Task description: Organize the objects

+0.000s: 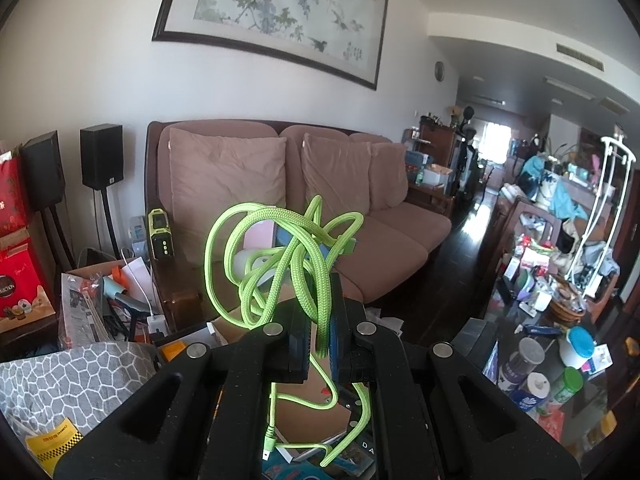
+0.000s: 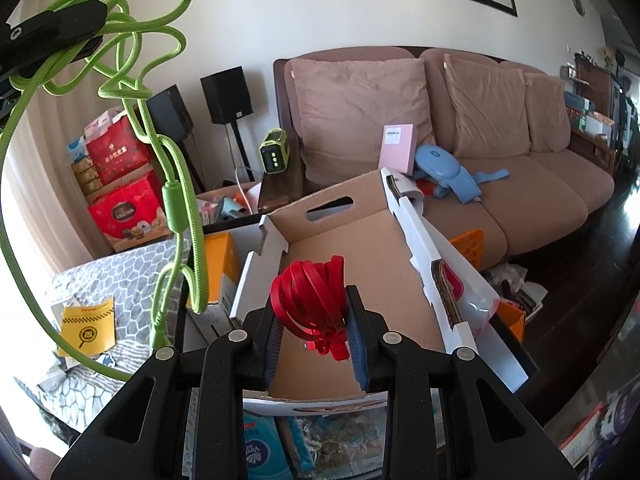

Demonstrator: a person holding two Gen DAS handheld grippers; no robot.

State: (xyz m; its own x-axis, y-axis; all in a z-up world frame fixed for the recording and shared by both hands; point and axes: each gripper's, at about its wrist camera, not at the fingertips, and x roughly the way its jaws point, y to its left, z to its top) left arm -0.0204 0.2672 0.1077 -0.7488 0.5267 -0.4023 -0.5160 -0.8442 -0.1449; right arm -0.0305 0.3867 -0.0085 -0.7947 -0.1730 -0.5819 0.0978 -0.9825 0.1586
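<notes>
My left gripper (image 1: 320, 312) is shut on a tangled green braided cable (image 1: 280, 252) and holds it up in the air; loops hang below the fingers. In the right wrist view the same cable (image 2: 176, 200) dangles at the upper left from the left gripper (image 2: 60, 36). My right gripper (image 2: 314, 320) is shut on a coiled red strap (image 2: 310, 300) and holds it just above an open cardboard box (image 2: 352, 248), near its front edge.
A brown sofa (image 2: 500, 184) with cushions stands behind, with a pink box (image 2: 398, 148) and a blue item (image 2: 448, 172) on it. Speakers (image 2: 226, 94), red gift boxes (image 2: 120, 208) and a grey patterned cloth (image 2: 80, 320) are at left. A cluttered table (image 1: 552, 320) is at right.
</notes>
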